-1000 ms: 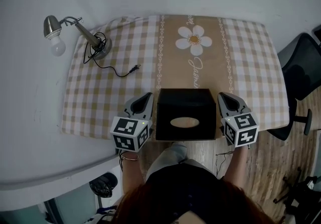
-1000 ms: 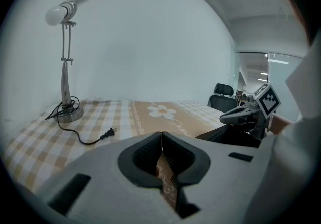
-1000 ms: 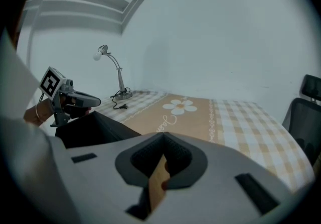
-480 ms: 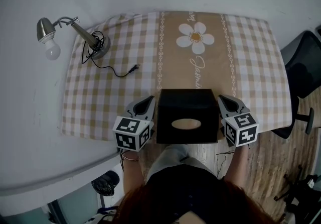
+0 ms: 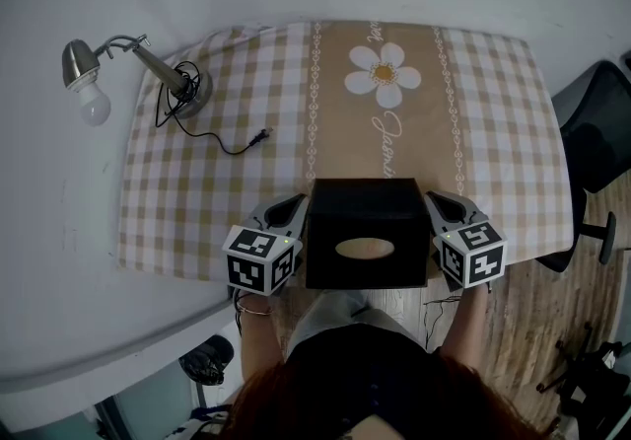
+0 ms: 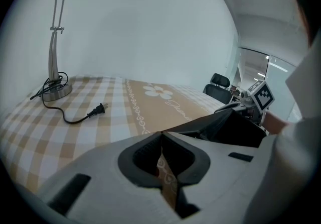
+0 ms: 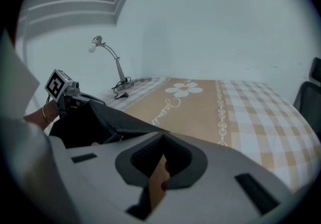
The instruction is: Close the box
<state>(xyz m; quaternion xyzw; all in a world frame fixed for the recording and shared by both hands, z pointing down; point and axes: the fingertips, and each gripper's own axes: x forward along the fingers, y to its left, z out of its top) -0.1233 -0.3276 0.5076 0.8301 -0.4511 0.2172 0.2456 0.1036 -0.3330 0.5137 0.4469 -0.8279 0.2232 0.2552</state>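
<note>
A black box (image 5: 367, 231) with an oval opening in its top stands at the near edge of the checked tablecloth (image 5: 227, 201). My left gripper (image 5: 289, 203) lies close against the box's left side, jaws shut with nothing between them. My right gripper (image 5: 435, 198) lies close against its right side, also shut and empty. In the left gripper view the box (image 6: 225, 127) rises just right of the shut left gripper (image 6: 161, 135), with the right gripper's marker cube (image 6: 264, 97) beyond. In the right gripper view a sloping black panel of the box (image 7: 100, 120) lies left of the shut right gripper (image 7: 163, 138).
A desk lamp (image 5: 138, 61) stands at the far left of the table, its cord and plug (image 5: 258, 136) trailing toward the middle. A daisy print (image 5: 383, 73) marks the cloth's far centre. A dark office chair (image 5: 595, 147) is off the table's right edge.
Both grippers have dropped a little and drawn closer to the box's sides. The box now fills more of each gripper view. The jaws stay shut.
</note>
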